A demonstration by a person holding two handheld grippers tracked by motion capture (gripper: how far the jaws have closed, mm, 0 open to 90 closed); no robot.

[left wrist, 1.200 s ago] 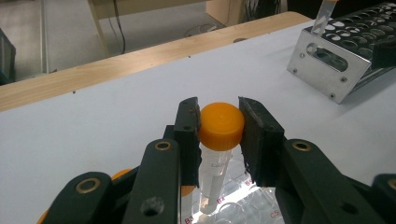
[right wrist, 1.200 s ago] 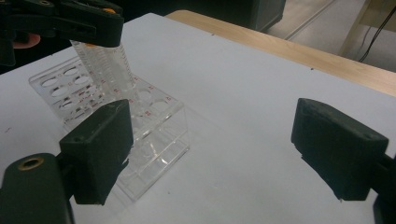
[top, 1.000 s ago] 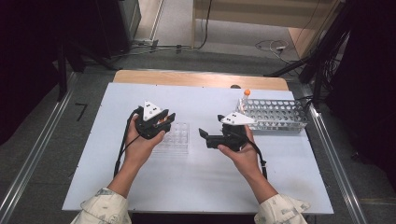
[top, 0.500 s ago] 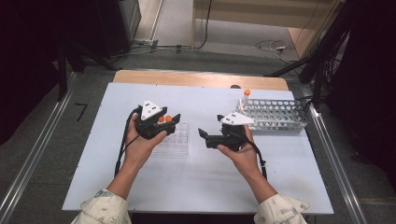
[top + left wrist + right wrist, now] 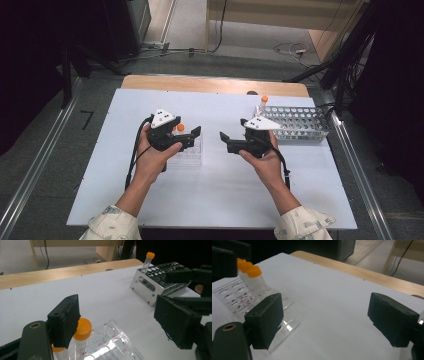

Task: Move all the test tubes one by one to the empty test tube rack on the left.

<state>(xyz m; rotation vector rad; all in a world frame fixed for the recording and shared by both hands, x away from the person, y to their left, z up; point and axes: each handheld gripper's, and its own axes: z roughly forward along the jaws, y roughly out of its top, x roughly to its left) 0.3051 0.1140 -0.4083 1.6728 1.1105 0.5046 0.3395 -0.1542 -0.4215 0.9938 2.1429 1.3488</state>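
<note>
Two orange-capped tubes (image 5: 79,340) are standing in the clear plastic rack (image 5: 115,345), just beside the left finger of the left gripper (image 5: 192,137), whose jaws are gaping wide with nothing between them. The right gripper (image 5: 226,141) is hovering near that rack with its jaws spread apart too, gripping nothing. Beyond the right gripper, a metal tube rack (image 5: 300,123) is holding one orange-capped tube (image 5: 262,106) upright at its near corner, well apart from both pairs of fingers.
</note>
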